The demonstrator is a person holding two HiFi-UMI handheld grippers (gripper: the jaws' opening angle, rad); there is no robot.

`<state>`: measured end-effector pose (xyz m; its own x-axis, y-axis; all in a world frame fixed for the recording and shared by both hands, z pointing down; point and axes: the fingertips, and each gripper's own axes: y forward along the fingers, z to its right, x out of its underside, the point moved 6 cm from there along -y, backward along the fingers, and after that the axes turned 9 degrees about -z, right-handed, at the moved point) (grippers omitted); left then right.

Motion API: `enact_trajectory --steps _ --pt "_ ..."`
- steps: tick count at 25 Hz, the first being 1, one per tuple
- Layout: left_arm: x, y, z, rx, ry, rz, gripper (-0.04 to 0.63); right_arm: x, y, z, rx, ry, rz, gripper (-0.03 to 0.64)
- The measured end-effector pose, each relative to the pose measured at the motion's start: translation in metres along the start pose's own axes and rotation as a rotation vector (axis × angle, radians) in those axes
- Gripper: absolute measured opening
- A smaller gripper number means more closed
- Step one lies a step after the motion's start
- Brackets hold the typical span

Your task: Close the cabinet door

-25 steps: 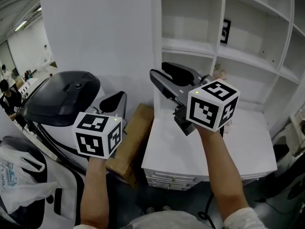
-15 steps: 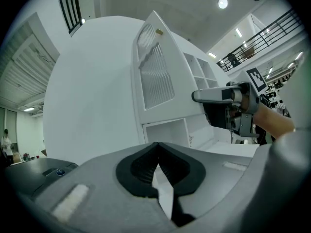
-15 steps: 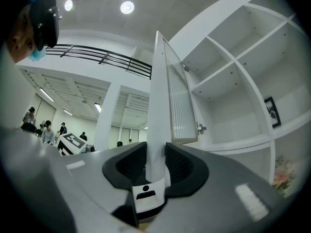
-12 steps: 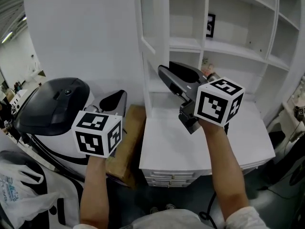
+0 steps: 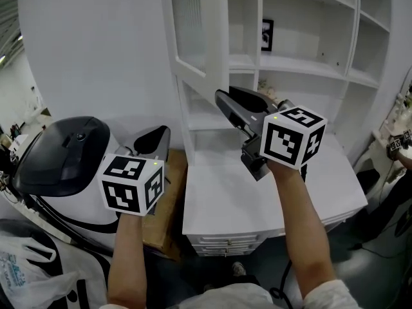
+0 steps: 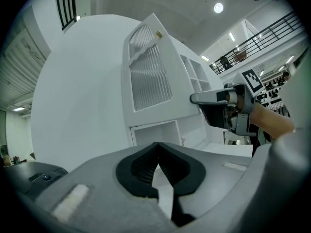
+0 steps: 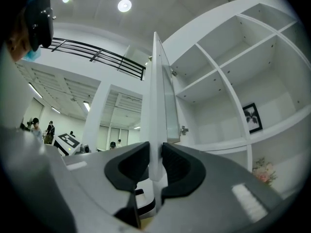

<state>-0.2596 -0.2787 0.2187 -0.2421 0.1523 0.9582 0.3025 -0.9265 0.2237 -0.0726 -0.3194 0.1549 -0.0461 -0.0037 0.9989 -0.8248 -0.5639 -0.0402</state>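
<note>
The white cabinet door (image 5: pixel 215 44) with ribbed glass stands swung open from the shelf unit (image 5: pixel 309 76). My right gripper (image 5: pixel 222 98) is at the door's lower free corner. In the right gripper view the door (image 7: pixel 156 91) runs edge-on between the pads of that gripper (image 7: pixel 155 149), whose jaws are closing and lie against both faces. My left gripper (image 5: pixel 161 134) hangs to the left of the cabinet, shut with nothing in it. The left gripper view shows its tips (image 6: pixel 158 147) meeting, the door (image 6: pixel 148 76) and the right gripper (image 6: pixel 194 98) beyond.
A white machine with a black dome (image 5: pixel 64 150) stands at the left, with a cardboard box (image 5: pixel 170 192) between it and the white drawer unit (image 5: pixel 257 198). A framed picture (image 5: pixel 267 34) sits on a shelf. A plastic bag (image 5: pixel 26 262) lies bottom left.
The right gripper has come up to the door's edge and its jaws have narrowed around it. The view has shifted, and more of the open door shows. The left gripper drifted slightly.
</note>
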Motion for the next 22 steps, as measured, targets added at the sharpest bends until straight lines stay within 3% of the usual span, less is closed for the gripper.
enact_trajectory --steps 7,22 --pt "-0.010 0.030 0.015 0.018 0.005 0.003 0.000 -0.003 -0.015 0.041 0.061 0.010 0.014 0.074" --pt "-0.042 0.098 0.038 0.026 0.016 0.024 0.000 -0.006 -0.022 0.111 0.062 -0.007 -0.006 0.077"
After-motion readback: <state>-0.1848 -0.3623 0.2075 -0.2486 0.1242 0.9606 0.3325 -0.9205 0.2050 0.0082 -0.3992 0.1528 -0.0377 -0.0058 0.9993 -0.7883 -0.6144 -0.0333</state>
